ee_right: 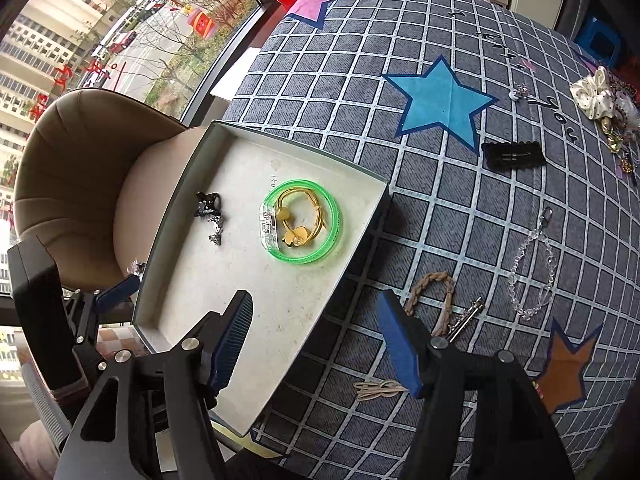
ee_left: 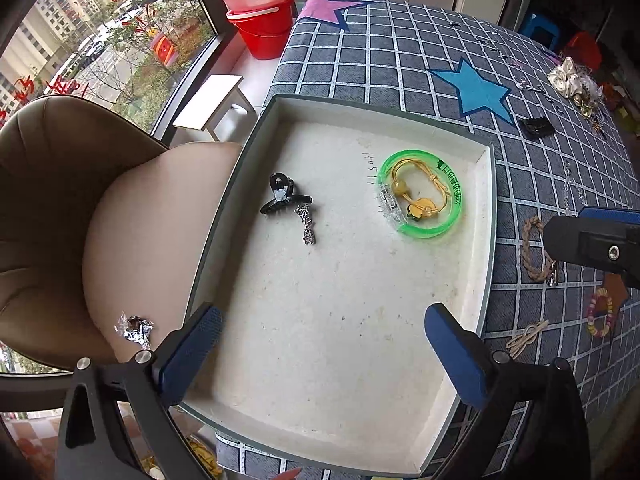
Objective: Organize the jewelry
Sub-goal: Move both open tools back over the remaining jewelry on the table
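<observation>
Soft, even daylight from the window (ee_left: 104, 40) at far left, faint shadows in the white tray (ee_left: 486, 184), sharp centres, strong fisheye bending at the edges (black vignette corners), right side of the tablecloth (ee_right: 520, 240) dimmer.

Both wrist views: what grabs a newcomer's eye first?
The bright green translucent bangle, lying in the shallow white tray with a yellow cord hair tie inside its ring. Left of it lies a black claw hair clip. Beyond the tray, a big blue star patch marks the grey checked tablecloth.
</observation>
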A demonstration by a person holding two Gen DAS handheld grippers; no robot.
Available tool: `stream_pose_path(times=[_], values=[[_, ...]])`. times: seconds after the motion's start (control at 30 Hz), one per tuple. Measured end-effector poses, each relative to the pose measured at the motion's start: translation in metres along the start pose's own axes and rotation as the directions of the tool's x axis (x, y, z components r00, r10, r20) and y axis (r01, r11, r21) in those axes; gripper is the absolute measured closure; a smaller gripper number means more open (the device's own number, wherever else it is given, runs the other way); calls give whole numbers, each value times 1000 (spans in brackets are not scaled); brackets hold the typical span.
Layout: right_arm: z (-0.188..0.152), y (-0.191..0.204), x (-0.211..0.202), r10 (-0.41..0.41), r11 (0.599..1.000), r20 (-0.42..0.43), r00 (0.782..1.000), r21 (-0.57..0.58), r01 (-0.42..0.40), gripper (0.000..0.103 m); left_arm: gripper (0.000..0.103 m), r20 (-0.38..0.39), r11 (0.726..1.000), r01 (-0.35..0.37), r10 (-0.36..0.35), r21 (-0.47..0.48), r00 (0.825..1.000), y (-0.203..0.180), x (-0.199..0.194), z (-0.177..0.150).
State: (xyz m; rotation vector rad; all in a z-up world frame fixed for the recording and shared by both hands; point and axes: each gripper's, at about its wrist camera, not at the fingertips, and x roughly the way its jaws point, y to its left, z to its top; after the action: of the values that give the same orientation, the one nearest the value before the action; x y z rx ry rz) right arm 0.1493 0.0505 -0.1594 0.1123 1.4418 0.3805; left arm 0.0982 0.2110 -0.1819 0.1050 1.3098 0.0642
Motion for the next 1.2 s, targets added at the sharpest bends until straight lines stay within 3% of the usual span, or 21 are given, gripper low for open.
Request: stream_pose_path(times=[0.1,0.17,0.23,0.4,0.6,0.73,1.03,1.2], values=[[-11,-7,-9,-11,1000,9,1000,12,11,31,0,14,1000,-22,22,0,1000,-5,-8,1],[-17,-12,-15,-17,1000,16,1000,18,17,20,0,22,999,-46,46,1,999,-8,-13,1],[-23,-17,-21,-24,999,24,999,23,23,20,0,11,999,-49,49,4,999,-9,-15,0],[-41,-35,-33,-34,997,27,999,70,32,19,0,-32,1000,6,-6,22,999,-14,-21,-6],[-71,-75,-49,-73,979,40,997,194,64,19,0,43,997,51,-54,55,998,-27,-45,-9],[-94,-104,-59,-114,956,32,993,276,101,19,0,91,991,84,-93,103,992,-38,-56,-6],[-147,-167,-74,-191,855,-4,982,490,168,19,0,44,969,150,-162,197,986,-86,-60,6],[-161,-186,-80,-204,835,-20,979,518,184,19,0,10,951,142,-151,274,988,-124,-53,6]])
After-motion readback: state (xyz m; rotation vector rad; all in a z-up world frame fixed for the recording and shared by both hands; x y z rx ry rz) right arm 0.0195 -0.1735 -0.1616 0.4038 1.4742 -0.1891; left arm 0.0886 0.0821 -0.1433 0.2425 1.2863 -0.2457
